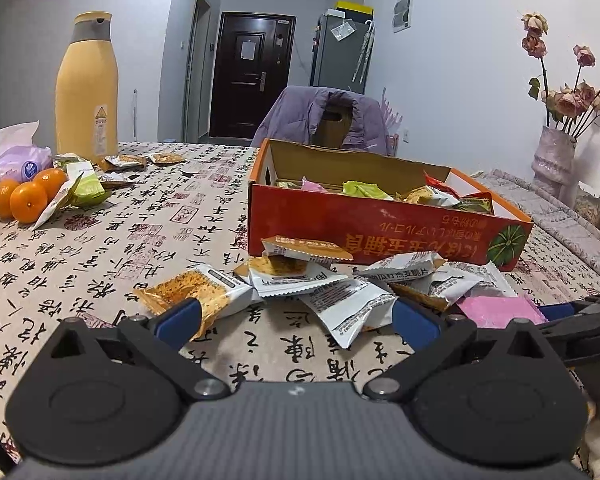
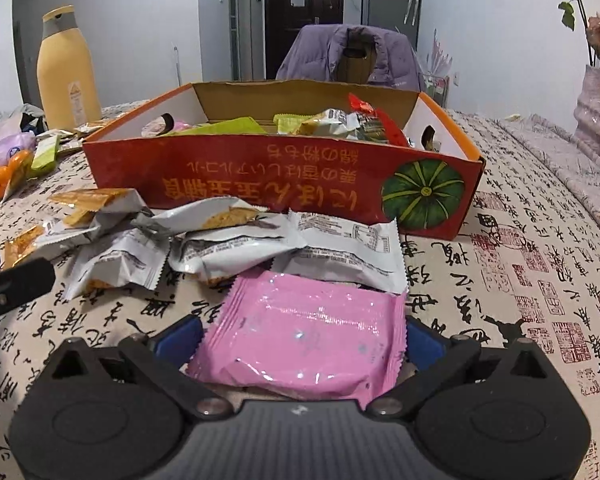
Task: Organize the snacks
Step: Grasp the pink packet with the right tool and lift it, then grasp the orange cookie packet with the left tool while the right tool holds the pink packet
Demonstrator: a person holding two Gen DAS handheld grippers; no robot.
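Calligraphy-print cloth covers the table, with the red box just past the loose packets. From the left wrist, the left gripper stands wide open and empty; a white packet lies between its fingers, just ahead, long axis slanting across.

From the right wrist, the right gripper is nearer its target: the pink packet fills the gap, fingers flanking its sides; whether they pinch it I cannot tell.

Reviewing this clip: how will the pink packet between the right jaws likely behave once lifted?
The pink packet looks thin and flat, so probably light. Its glossy film shows glare, so it may slip between the right gripper jaws. The wrapper seems soft and crinkled, so its edges will likely flex rather than stay rigid.
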